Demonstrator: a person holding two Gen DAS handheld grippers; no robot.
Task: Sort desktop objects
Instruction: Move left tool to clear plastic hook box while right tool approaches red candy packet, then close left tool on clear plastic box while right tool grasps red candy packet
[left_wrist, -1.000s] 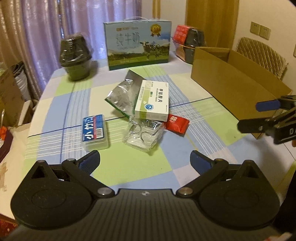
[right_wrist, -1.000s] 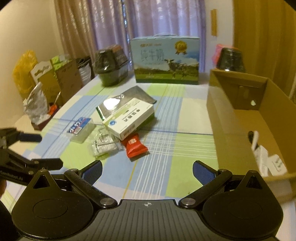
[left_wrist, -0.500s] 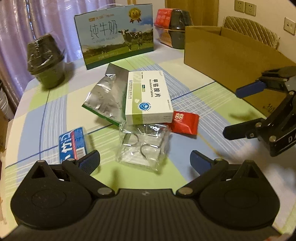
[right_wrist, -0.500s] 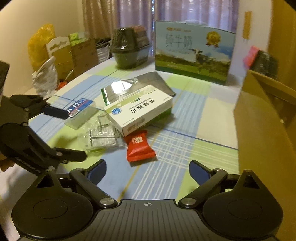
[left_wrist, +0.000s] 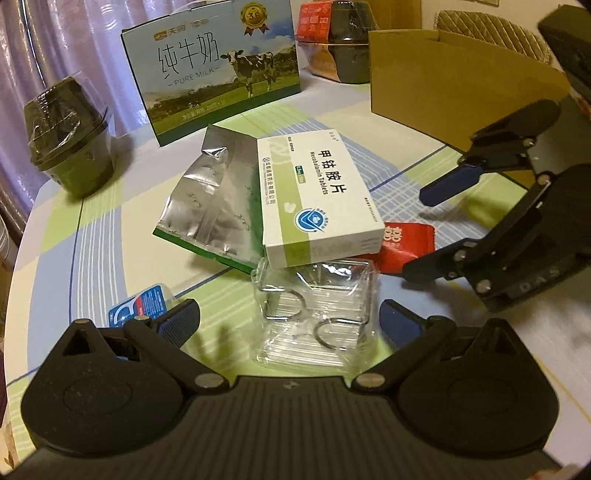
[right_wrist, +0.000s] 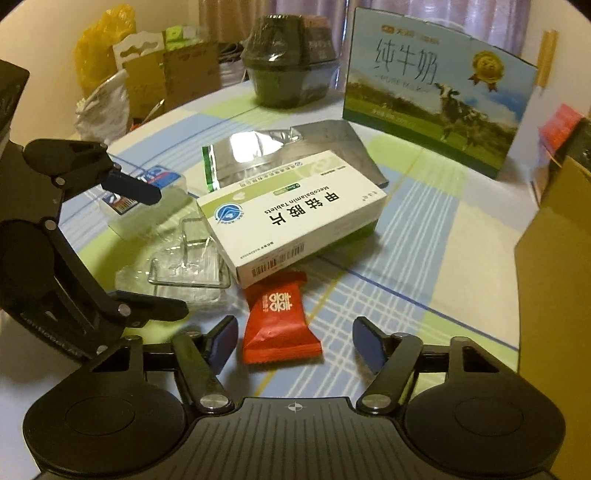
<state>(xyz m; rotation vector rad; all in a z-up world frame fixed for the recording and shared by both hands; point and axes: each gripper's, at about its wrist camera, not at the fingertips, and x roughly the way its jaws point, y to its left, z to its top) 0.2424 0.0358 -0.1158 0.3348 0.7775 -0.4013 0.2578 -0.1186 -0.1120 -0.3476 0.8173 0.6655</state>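
The white-and-green cardboard tablet box (left_wrist: 317, 201) lies atop the pile. Just below its near edge, the left gripper (left_wrist: 288, 325) spreads around the clear plastic packet of metal rings (left_wrist: 314, 314); beside it, the right gripper (right_wrist: 295, 341) straddles the red foil candy wrapper (right_wrist: 279, 319), likely readying simultaneous picks.

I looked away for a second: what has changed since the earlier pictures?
Both grippers moved in on the pile. The left gripper now straddles the clear packet; the right gripper straddles the red sachet. Both are open and hold nothing. The pill box, foil bag and blue-labelled case lie as before.
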